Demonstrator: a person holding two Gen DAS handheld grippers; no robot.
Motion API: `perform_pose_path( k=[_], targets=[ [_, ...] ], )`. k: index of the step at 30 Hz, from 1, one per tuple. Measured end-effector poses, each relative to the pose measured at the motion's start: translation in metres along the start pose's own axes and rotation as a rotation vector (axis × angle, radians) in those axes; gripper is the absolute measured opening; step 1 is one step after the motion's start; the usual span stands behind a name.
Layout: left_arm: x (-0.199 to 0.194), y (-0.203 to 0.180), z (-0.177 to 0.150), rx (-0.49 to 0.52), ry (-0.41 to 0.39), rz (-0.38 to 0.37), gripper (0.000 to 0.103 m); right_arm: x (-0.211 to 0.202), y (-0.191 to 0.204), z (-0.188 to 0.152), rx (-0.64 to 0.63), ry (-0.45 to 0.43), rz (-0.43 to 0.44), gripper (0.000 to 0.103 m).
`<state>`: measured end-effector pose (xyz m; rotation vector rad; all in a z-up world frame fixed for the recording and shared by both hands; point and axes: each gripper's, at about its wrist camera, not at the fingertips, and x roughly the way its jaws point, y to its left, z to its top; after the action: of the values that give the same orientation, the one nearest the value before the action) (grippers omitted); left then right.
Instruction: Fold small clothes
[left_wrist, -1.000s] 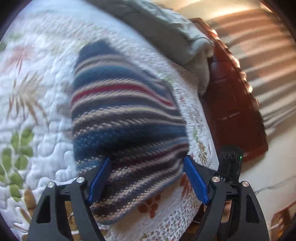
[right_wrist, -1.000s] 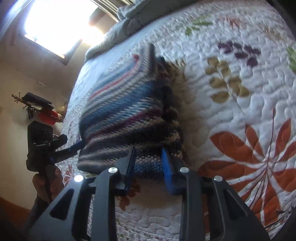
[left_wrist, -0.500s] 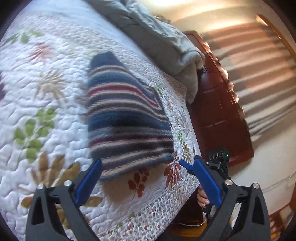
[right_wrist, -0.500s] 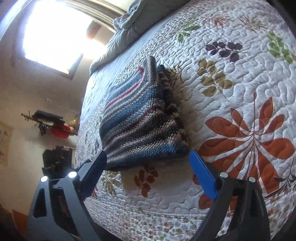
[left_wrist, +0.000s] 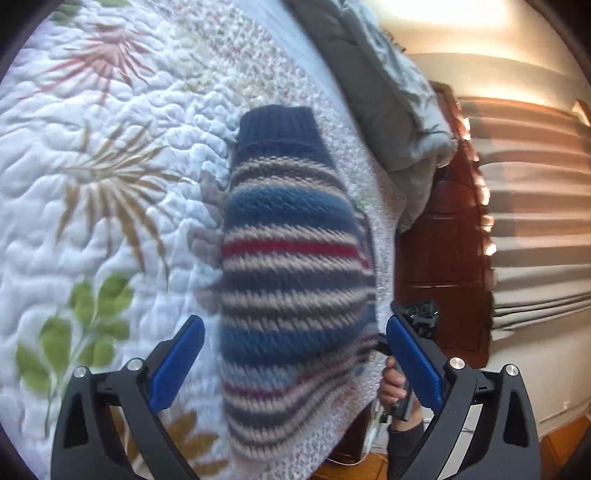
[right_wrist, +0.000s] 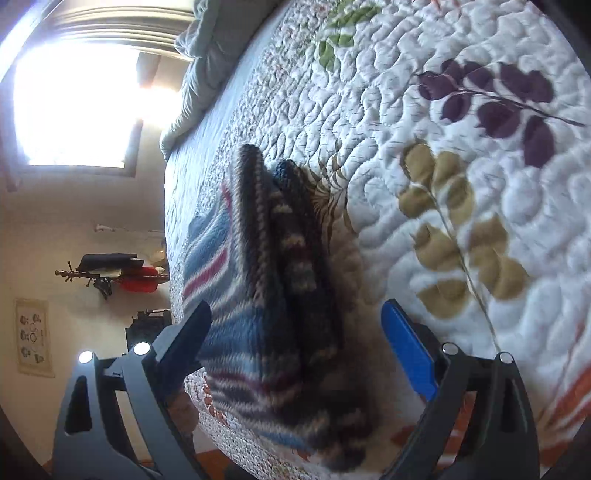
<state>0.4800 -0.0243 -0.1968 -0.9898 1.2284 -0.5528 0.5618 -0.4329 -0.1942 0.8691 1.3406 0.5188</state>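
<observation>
While both tools (left_wrist: 291, 354) (right_wrist: 295, 332) gape wide, holding nothing, motion blur smears the striped sweater's (left_wrist: 291, 266) near edge.

One striped sweater (left_wrist: 291, 280), one quilt (left_wrist: 110, 184), one grey blanket (left_wrist: 388, 96), two grippers

Both grippers' jaws have spread wide, the right gripper (right_wrist: 295, 328) letting go of the folded striped knitted sweater (right_wrist: 273, 295); the left gripper (left_wrist: 291, 350) seems closer.

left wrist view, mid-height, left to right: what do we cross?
Floral quilt → folded striped knit sweater → quilt's patterned border at the bed edge → dark wooden furniture → wall with striped sunlight.
</observation>
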Motion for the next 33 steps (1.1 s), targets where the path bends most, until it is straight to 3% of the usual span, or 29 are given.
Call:
perform_pose_path(
  k=[14,26,33],
  targets=[
    [0.044,0.0,0.021,0.031,0.047,-0.038,0.099,0.058,0.033,0.021,-0.11,0.144,0.024,0.094],
    [0.06,-0.005,0.024,0.041,0.077,0.003,0.099,0.068,0.038,0.021,-0.135,0.151,0.005,0.093],
    [0.062,-0.004,0.024,0.047,0.077,0.002,0.099,0.065,0.032,0.017,-0.143,0.149,-0.014,0.074]
  ],
)
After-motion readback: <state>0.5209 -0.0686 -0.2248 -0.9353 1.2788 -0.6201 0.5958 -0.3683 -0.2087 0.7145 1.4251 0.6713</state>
